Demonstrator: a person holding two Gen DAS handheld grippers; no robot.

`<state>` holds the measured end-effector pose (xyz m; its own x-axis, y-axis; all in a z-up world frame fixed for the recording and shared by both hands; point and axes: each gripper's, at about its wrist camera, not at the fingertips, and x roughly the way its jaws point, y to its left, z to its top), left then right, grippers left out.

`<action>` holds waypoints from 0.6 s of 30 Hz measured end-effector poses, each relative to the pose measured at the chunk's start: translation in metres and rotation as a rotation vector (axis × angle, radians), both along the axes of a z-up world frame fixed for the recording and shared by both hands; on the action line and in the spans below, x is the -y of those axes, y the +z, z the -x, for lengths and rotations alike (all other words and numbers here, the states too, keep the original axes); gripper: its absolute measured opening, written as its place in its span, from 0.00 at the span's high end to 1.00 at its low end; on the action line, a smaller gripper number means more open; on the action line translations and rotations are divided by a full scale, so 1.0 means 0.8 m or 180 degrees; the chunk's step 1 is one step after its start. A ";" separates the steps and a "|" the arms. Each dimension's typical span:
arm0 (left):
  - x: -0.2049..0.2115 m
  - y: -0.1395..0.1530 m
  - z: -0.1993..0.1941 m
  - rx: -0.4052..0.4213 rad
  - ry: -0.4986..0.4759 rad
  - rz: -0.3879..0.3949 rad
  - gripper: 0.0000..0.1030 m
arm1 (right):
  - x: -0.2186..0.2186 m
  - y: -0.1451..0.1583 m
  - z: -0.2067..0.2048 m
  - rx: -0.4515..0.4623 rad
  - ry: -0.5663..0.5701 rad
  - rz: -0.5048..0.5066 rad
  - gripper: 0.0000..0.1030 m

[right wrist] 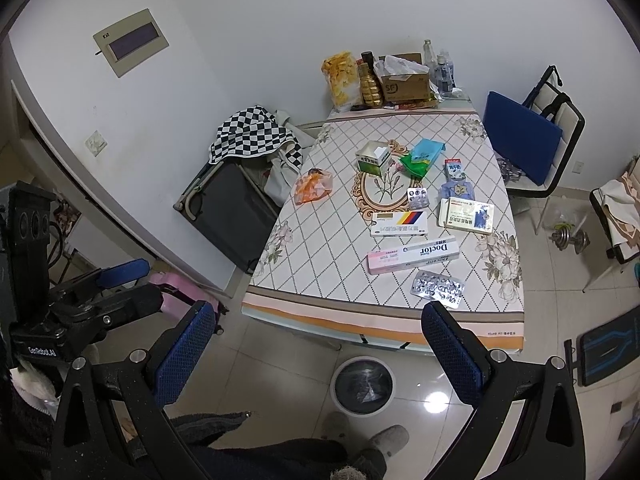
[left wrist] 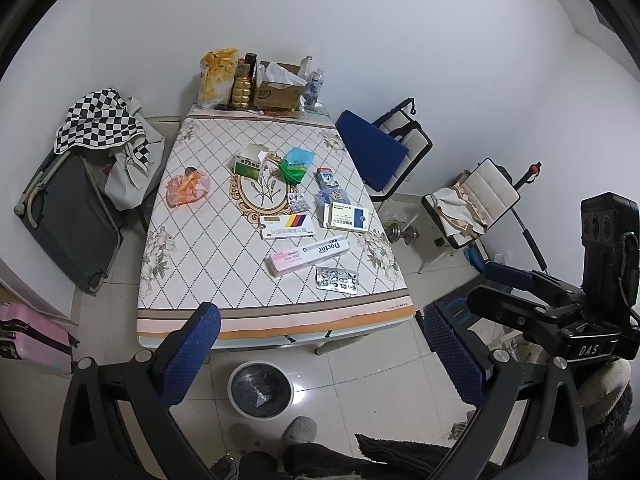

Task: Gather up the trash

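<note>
Left wrist view: the trash lies scattered over the middle and near part of the counter (left wrist: pixel 192 240), and the lined bin (left wrist: pixel 261 390) stands on the floor tiles just past the near edge, probably set there so things can be dropped straight down into it. Nearest the edge is a foil blister sheet (left wrist: pixel 337 280), with a long pink box (left wrist: pixel 308 255) printed "Doctor" just behind it. Farther in lie a white box with a coloured stripe (left wrist: pixel 287 226), a white-and-blue box (left wrist: pixel 347 217), a green-and-white carton (left wrist: pixel 251 162), a green packet (left wrist: pixel 295 165) and, well to the left, an orange wrapper (left wrist: pixel 187 189). Against the far wall a brown carton (left wrist: pixel 276 91) marked "SF" stands among bottles, seemingly storage, not rubbish. The left gripper (left wrist: pixel 316 356) hangs above the bin, jaws spread wide and empty. The right gripper (right wrist: pixel 320 354) is likewise released and holds nothing, poised short of the counter; "GenRobot.AI" can be read on the other tool's body.
</note>
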<state>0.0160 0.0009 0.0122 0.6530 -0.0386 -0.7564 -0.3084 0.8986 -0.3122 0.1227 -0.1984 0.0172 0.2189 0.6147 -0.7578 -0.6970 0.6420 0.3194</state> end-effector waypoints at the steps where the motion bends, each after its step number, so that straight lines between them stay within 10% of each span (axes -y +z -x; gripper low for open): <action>1: -0.003 -0.004 0.004 0.0006 -0.0006 0.0007 0.00 | 0.000 0.000 0.000 0.0000 0.0005 0.0002 0.00; 18: -0.003 -0.009 0.006 0.0050 -0.0062 0.0056 0.00 | -0.004 0.000 0.000 -0.0030 0.0015 0.0002 0.00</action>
<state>0.0116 0.0032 0.0048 0.6638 -0.0645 -0.7451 -0.2860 0.8987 -0.3326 0.1224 -0.1953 0.0173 0.2088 0.6151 -0.7603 -0.6969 0.6390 0.3256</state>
